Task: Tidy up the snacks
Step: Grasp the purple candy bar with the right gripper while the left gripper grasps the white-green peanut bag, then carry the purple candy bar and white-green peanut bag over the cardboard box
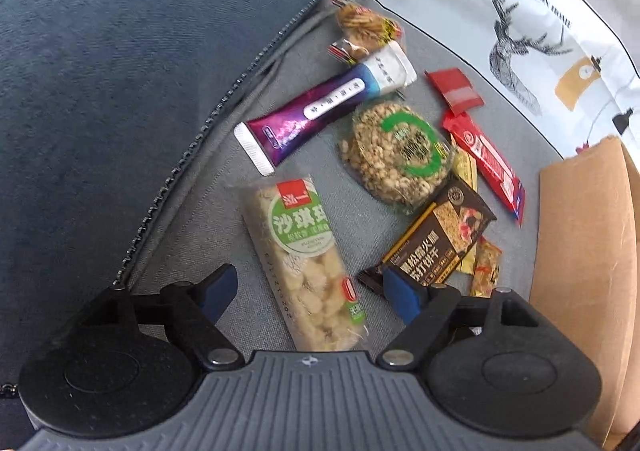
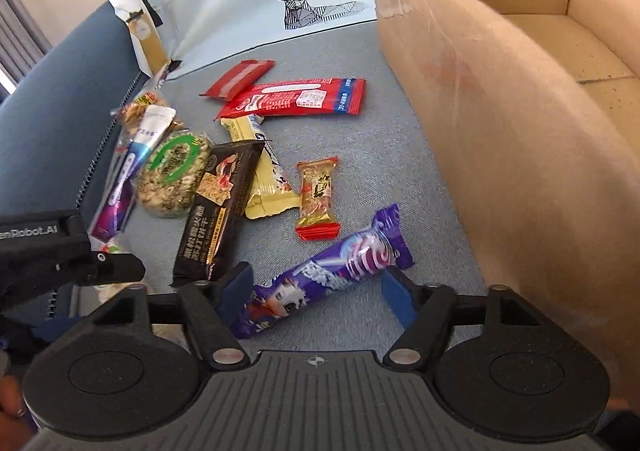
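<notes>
The snacks lie scattered on a grey sofa seat [image 2: 360, 155], beside an open cardboard box [image 2: 500, 123] that stands on the same cushion and looks empty as far as its inside shows. Two of them are being reached for at once. A pale rice-puff bar with a green label [image 1: 308, 263] lies lengthwise between the spread fingers of the left gripper [image 1: 310, 289], and neither blue pad touches it. A purple candy roll [image 2: 328, 271] lies slantwise between the fingers of the right gripper [image 2: 320, 291]; one end sits right against the left pad, while the other pad stands clear of the wrapper. So both grippers are open around their targets, holding nothing yet.

This looks like the pick-up step, early in the job, since nearly every snack is out on the cushion: a round grain cake [image 1: 396, 155], a dark cracker pack [image 2: 218, 207], a long red bar [image 2: 296, 99], a small red-ended sweet [image 2: 318, 199], a yellow bar [image 2: 266, 179] and a purple tube [image 1: 316, 111].

Next, I'd say, each pair of fingers must close squarely across its wrapper. The candy roll lies askew, so the right gripper may need a slight turn to catch it across its width before lifting it towards the box. The dark cracker pack lies close by both grippers and could get nudged.
</notes>
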The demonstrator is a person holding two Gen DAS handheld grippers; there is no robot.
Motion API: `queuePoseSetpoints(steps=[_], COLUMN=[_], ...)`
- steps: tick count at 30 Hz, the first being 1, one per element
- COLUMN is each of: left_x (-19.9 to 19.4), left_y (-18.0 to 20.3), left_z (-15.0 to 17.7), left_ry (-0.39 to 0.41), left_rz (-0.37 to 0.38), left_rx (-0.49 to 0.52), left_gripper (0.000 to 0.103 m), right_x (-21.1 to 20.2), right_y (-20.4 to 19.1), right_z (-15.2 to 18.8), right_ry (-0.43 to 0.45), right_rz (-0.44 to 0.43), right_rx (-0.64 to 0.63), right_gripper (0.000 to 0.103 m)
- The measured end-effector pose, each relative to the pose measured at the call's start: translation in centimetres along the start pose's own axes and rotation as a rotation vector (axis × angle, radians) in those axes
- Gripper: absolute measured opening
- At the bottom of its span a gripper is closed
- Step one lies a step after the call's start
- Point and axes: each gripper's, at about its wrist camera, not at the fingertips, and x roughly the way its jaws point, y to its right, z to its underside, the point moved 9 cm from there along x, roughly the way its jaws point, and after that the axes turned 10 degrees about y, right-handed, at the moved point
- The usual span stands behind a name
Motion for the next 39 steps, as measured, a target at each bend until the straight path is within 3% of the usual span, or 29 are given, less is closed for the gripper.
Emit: queuePoseSetpoints(steps=[3, 7, 14, 20, 23, 28, 31, 39], left_x=[0.2, 0.4, 0.9, 0.8, 0.5, -0.2, 0.1, 0.7], left_y=[0.3, 0.5, 0.6, 0.3, 0.3, 1.2, 2.3, 3.3], left_z=[0.2, 0.4, 0.6, 0.6, 0.6, 0.8, 1.8, 2.8], left_ry=[-0.005, -0.010, -0.018, -0.012, -0.001, 0.003, -0.044, -0.061], left_rz=[0.003, 0.002, -0.018, -0.008, 0.000, 0.077, 0.118, 0.078], left_rx=[0.001, 0.007, 0.041, 0.061, 0.058, 0.070, 0.116, 0.188], left_gripper=[0.084, 0.084, 0.082, 0.052, 0.046, 0.045, 0.045, 0.049], right_x=[0.3, 0.2, -1.8, -3.3, -3.9, -3.7, -3.6, -3.1], right_y=[-0.7, -1.6, -2.6, -2.7, -2.3, -1.3, -0.7, -0.6], right_z=[0.0, 0.1, -0.5, 0.3, 1.0, 2.0, 2.6, 3.0], right_ry=[0.007, 0.002, 0.029, -0.023, -0.052, -0.115, -0.143, -0.159], right_rz=[-0.004, -0.048, -0.143, -0.222, -0.232, -0.220, -0.214, -0.205], right_rx=[-0.068, -0.132, -0.240, -0.323, -0.357, -0.372, -0.362, -0.354], right_gripper=[0.037, 0.017, 0.016, 0.016, 0.016, 0.017, 0.020, 0.020])
